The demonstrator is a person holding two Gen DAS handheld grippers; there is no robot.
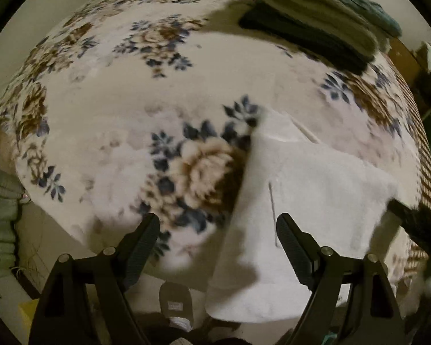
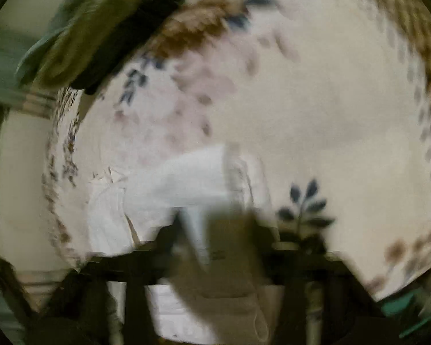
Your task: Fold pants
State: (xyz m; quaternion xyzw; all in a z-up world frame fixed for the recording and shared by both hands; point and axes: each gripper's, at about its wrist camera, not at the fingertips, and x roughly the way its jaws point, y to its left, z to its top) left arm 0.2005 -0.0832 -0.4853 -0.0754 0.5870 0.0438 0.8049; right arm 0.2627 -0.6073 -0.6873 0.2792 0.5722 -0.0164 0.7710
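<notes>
Floral fleece in cream, brown and blue, the blanket (image 1: 163,92) is spread across the bed and fills most of both views. White pants (image 1: 307,189) are laid on it toward the near edge, with one end draped over the side of the bed. A stack of folded clothes (image 1: 316,20) is seen at the far side, well apart from the pants. The left gripper (image 1: 217,238) is held above the bed edge with its jaws spread wide and nothing between them; its right finger is seen over the white fabric. From the right wrist the picture is badly blurred: the right gripper (image 2: 215,230) is shown against the pants (image 2: 181,184), but whether cloth is pinched cannot be told. A slipper (image 1: 175,304) is visible on the floor below.
</notes>
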